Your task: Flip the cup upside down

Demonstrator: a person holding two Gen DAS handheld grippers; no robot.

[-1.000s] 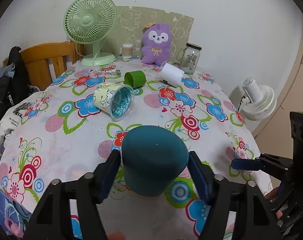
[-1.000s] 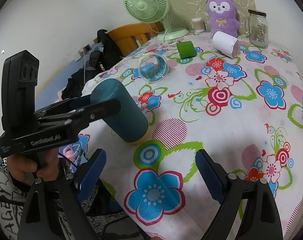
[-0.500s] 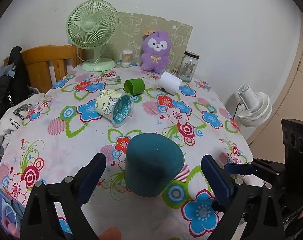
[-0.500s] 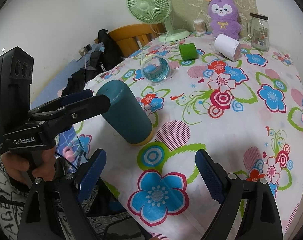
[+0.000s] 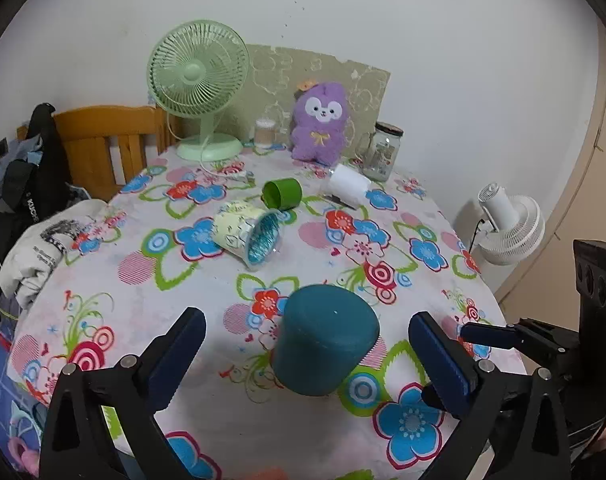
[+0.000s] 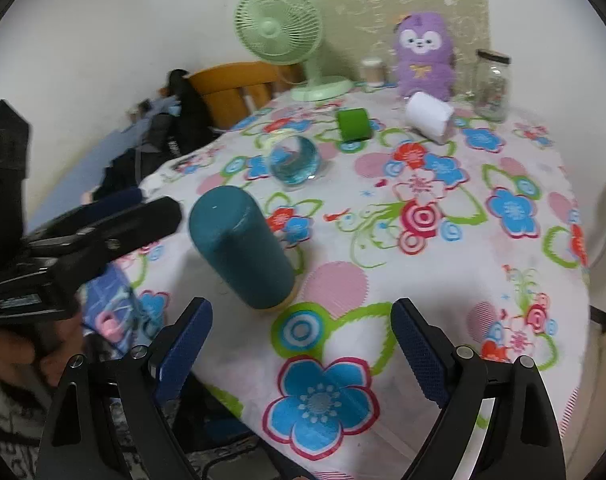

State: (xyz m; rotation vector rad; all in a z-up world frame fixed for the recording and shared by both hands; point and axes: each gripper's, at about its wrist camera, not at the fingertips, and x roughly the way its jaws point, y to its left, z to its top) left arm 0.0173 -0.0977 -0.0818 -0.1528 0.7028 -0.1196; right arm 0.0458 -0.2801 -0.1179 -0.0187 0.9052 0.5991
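Across the whole room the floral tablecloth [image 5: 103, 280] covers a rounded table, reaching from the near edge back to the white wall. At the far side stands a pale green desk fan [image 5: 199, 88] on its round base, and beside it to the right sits a purple plush toy [image 5: 321, 120] against a beige board. A wooden chair [image 5: 103, 140] shows behind the table's left corner, and a white floor fan [image 5: 507, 224] stands off the right edge. The left gripper [image 5: 303, 352] hangs low at the near edge with its blue-padded fingers spread wide, one to each side of the teal cup [image 5: 323, 344] and touching neither side of it. The right gripper [image 6: 301, 336] is likewise spread wide over a bare patch of cloth, just right of that cup. The teal cup stands mouth down on the cloth near the front edge, closed base upward, a yellowish rim showing at the bottom in the right wrist view. Farther back a patterned cup [image 5: 247, 236] lies on its side with its blue inside facing forward. Behind it a white cup [image 5: 347, 186] and a small green cup [image 5: 283, 194] also lie on their sides, and a glass jar [image 5: 383, 152] stands upright near the plush toy.
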